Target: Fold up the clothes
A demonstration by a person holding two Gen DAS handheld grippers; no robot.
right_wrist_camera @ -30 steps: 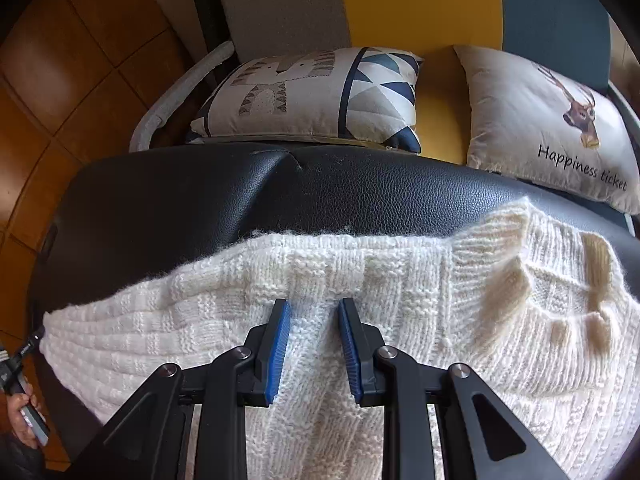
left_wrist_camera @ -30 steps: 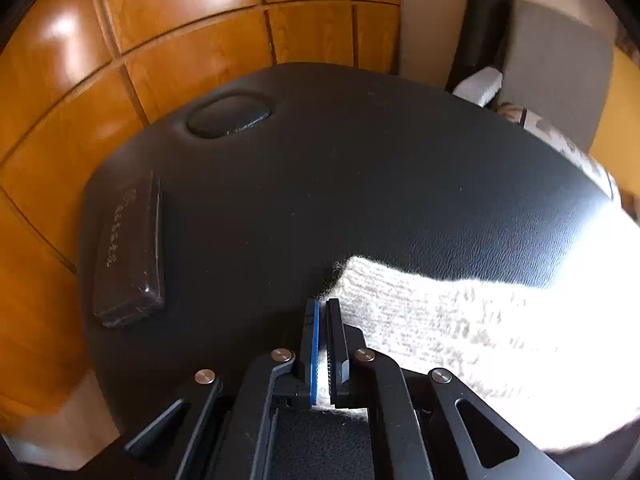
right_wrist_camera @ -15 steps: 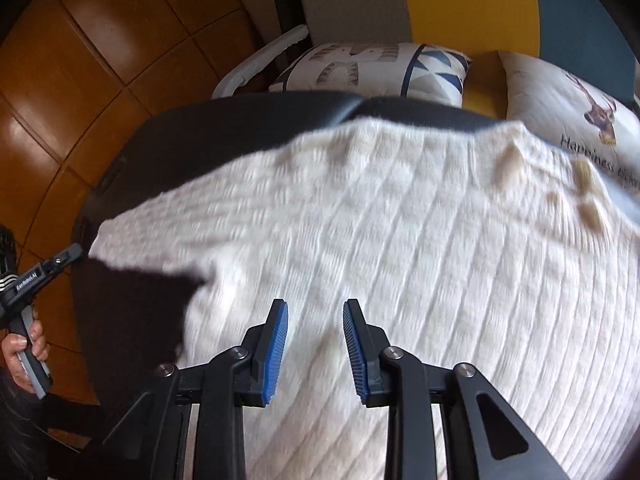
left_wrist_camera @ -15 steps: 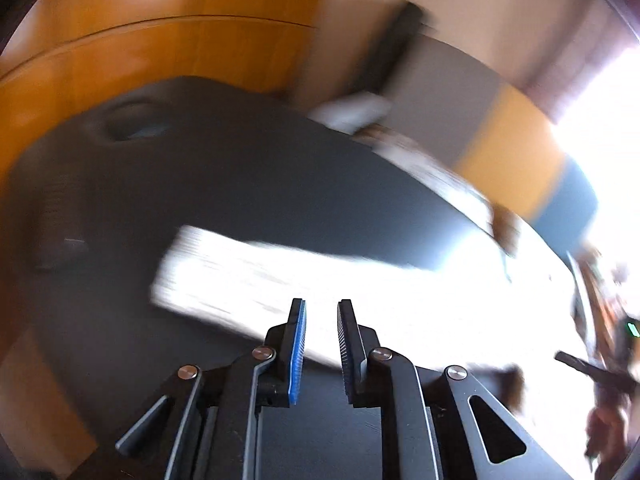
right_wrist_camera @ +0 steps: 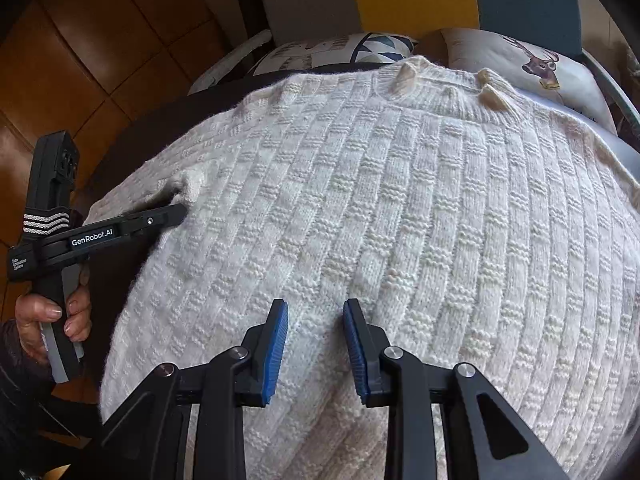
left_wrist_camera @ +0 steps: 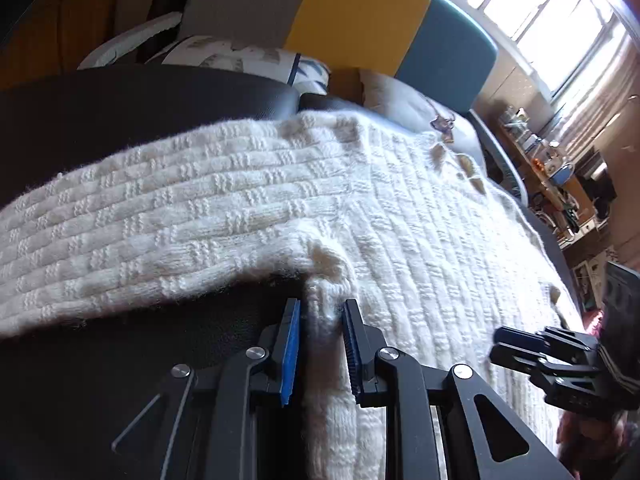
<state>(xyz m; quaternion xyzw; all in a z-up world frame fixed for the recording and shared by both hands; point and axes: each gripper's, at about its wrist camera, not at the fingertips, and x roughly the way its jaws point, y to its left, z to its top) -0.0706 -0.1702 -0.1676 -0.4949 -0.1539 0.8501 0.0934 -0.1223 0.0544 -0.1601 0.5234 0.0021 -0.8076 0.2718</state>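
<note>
A cream knitted sweater [right_wrist_camera: 400, 220] lies spread on a black padded table [left_wrist_camera: 120, 120], its neck at the far side. In the left wrist view its sleeve [left_wrist_camera: 160, 232] stretches away to the left. My left gripper [left_wrist_camera: 320, 340] sits at the underarm, where sleeve meets body. Its jaws stand slightly apart with the sweater's side edge between them, and the pads do not clearly press it. The right wrist view shows the left gripper [right_wrist_camera: 180, 212] from the side, held by a hand [right_wrist_camera: 52, 312]. My right gripper [right_wrist_camera: 316, 340] stands open over the lower body of the sweater.
Behind the table stands a sofa with a grey, yellow and teal back [left_wrist_camera: 360, 20] and two printed cushions [right_wrist_camera: 532, 64]. A wood-panelled wall [right_wrist_camera: 80, 60] runs on the left. A window and cluttered shelves [left_wrist_camera: 560, 168] are at the far right.
The left gripper let go of the sleeve end, opened and swung right to the underarm. The right gripper moved from the sleeve to over the sweater's body.
</note>
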